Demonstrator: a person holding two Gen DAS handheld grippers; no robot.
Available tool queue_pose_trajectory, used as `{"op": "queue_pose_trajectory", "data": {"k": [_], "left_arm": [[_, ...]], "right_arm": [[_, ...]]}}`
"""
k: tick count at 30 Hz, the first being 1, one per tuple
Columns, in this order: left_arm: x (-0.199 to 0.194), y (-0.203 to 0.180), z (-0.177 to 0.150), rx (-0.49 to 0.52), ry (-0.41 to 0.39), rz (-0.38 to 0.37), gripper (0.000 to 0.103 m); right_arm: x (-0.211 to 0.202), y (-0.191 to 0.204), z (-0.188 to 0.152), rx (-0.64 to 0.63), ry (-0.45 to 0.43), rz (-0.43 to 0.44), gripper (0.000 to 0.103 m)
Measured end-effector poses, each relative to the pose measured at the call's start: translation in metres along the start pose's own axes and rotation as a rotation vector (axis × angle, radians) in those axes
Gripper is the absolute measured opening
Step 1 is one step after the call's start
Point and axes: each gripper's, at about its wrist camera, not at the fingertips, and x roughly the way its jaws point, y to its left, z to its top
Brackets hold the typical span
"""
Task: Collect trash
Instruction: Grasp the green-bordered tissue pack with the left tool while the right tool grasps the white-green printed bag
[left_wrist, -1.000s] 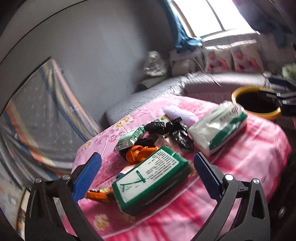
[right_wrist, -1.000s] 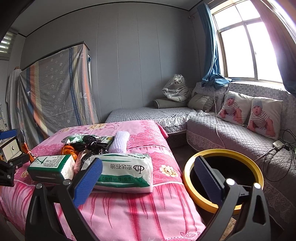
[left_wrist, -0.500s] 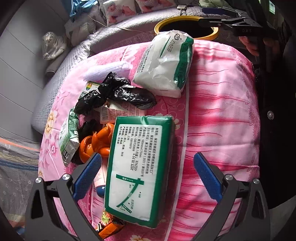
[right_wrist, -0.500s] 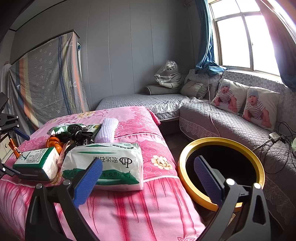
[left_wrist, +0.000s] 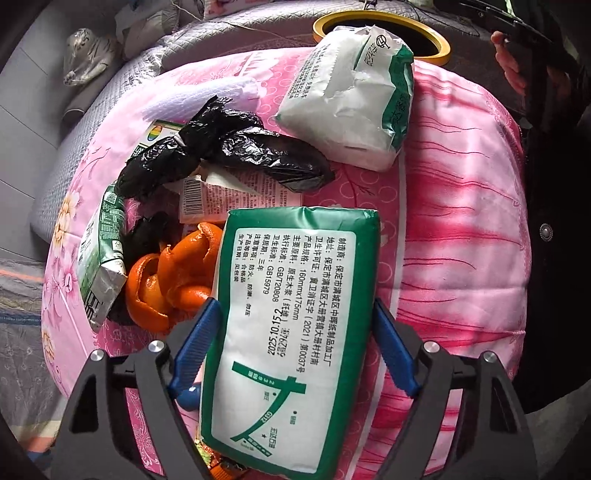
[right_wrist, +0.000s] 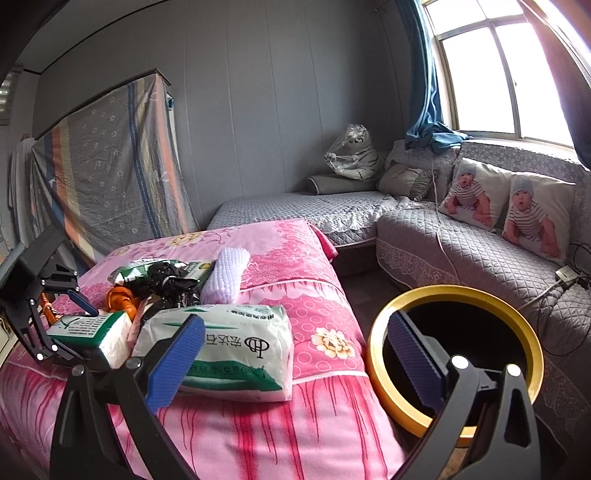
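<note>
Left tongs (left_wrist: 293, 332): pointed steeply down over the pink bed (left_wrist: 461, 229); the jaws are closing, with the green-bordered tissue pack (left_wrist: 295, 317) between the blue pads (left_wrist: 391, 350), which lie against its two long sides.
Green-bordered tissue pack: laid flat on the bed, printed side up, just beside the orange peel (left_wrist: 173, 277).
Right tongs (right_wrist: 295, 363): held open and empty, one pad seen in front of the white tissue pack (right_wrist: 236, 343), the other in front of the yellow-rimmed bin (right_wrist: 458, 306).
White tissue pack: laid on the bed near its edge, close to the bin.
Other trash: a knotted black plastic bag (left_wrist: 229, 151) is laid over a pink wrapper (left_wrist: 240, 192); a crushed green carton (left_wrist: 101, 258) is set beside the peel.
Bin: stood on the floor between the bed and the grey sofa (right_wrist: 461, 240).
Person: a hand (left_wrist: 511, 62) is seen in the left wrist view beyond the bin.
</note>
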Motion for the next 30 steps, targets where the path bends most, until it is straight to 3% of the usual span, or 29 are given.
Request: {"op": "queue_pose_trajectory", "data": {"k": [3, 7, 9, 12, 16, 17, 23, 30], "left_arm": [[-0.002, -0.006, -0.001, 0.003, -0.010, 0.022, 0.070], [-0.010, -0.010, -0.006, -0.024, -0.048, 0.040, 0.058], [-0.014, -0.010, -0.009, -0.045, -0.069, 0.051, 0.052], [-0.013, -0.010, -0.011, -0.084, -0.079, 0.071, 0.054], [-0.012, -0.005, -0.006, -0.078, -0.056, 0.065, 0.064], [-0.011, -0.003, -0.006, -0.072, -0.039, 0.058, 0.071], [-0.012, 0.011, -0.001, -0.035, 0.010, 0.020, 0.089], [0.019, 0.024, -0.004, -0.051, 0.122, -0.081, 0.089]], "right_arm": [[0.016, 0.007, 0.013, -0.156, 0.073, 0.107, 0.096], [0.051, 0.020, 0.015, -0.411, 0.246, 0.299, 0.096], [0.065, 0.028, 0.016, -0.515, 0.299, 0.348, 0.096], [0.073, 0.040, 0.027, -0.633, 0.356, 0.482, 0.096], [0.073, 0.059, 0.044, -0.737, 0.401, 0.573, 0.096], [0.076, 0.066, 0.046, -0.766, 0.418, 0.591, 0.096], [0.096, 0.099, 0.031, -1.010, 0.545, 0.598, 0.096], [0.128, 0.118, -0.004, -1.308, 0.672, 0.559, 0.096]]}}
